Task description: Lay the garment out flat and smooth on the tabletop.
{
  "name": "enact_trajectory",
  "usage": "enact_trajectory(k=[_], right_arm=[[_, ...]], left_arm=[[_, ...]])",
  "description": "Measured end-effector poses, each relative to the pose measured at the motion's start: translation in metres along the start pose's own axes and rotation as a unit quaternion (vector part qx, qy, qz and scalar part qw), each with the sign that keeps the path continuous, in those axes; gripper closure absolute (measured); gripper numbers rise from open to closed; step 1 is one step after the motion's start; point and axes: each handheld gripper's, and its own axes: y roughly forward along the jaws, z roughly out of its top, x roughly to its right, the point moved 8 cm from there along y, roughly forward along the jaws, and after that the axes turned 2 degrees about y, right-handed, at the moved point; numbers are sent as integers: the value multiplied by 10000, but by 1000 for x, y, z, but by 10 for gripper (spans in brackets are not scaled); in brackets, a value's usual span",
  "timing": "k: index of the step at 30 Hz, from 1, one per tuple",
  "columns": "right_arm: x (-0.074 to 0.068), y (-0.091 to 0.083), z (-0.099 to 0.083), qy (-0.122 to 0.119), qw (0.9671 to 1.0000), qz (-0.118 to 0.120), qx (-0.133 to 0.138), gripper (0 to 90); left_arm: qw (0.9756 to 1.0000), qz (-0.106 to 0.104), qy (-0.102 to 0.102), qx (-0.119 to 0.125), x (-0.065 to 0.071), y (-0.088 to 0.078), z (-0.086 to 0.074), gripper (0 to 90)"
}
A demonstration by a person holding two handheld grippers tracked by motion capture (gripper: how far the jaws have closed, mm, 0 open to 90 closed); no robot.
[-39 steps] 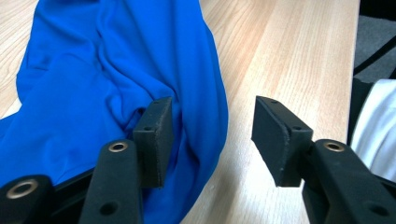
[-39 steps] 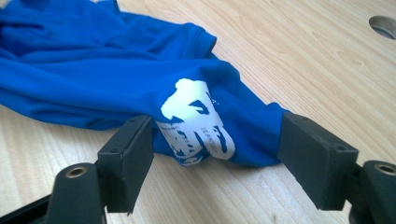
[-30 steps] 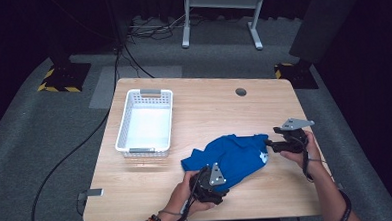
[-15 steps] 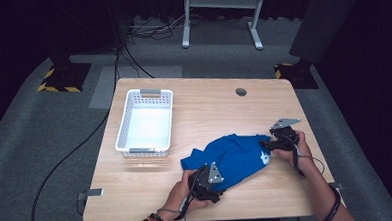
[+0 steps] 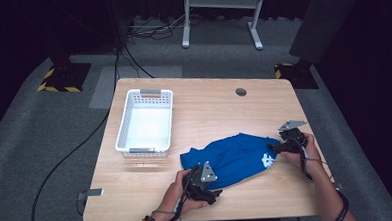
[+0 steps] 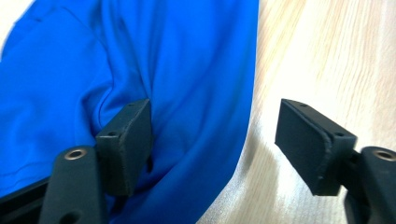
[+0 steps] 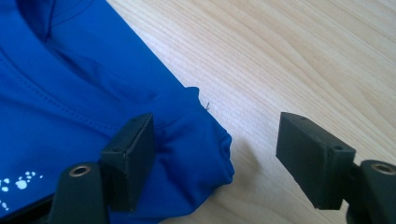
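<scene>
I am holding my left gripper at the near edge of the blue shirt, which is lying crumpled on the desk right of the basket. Its jaws have just been opening, cloth edge between them, ungripped. My right gripper is opening too over the shirt's far-right corner.
</scene>
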Motion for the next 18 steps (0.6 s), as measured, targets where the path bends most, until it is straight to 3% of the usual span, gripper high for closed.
enact_trajectory(k=[4, 5, 6, 9, 11, 14, 16, 17, 18], right_arm=[[2, -7, -3, -53, 10000, -78, -9, 288], [2, -13, -2, -75, 9999, -79, 90, 295], [3, -17, 0, -69, 9997, -91, 201, 304], [3, -25, 3, -43, 9991, -67, 408, 313], [0, -27, 6, -152, 9986, -108, 500, 326], [-3, -23, 5, -213, 9987, -16, 470, 337], [-5, -22, 5, -292, 9984, 26, 478, 351], [-7, -23, 6, -329, 9979, 107, 539, 356], [-11, -25, 7, -386, 9971, 242, 616, 362]], left_arm=[[9998, 110, 1, 192, -5, -8, 6, 248], [9993, 287, 64, 211, -9, -12, 9, 242], [9993, 287, 64, 211, -9, -12, 9, 235], [9963, 816, 205, 172, -18, -16, 19, 245], [9966, 734, 144, 357, -20, -17, 32, 264], [9951, 861, 364, 329, -29, -7, 55, 287], [9950, 855, 462, 243, -35, 2, 62, 367], [9949, 880, 435, 212, -38, 7, 64, 378], [9963, 757, 355, 201, -41, 11, 64, 409]])
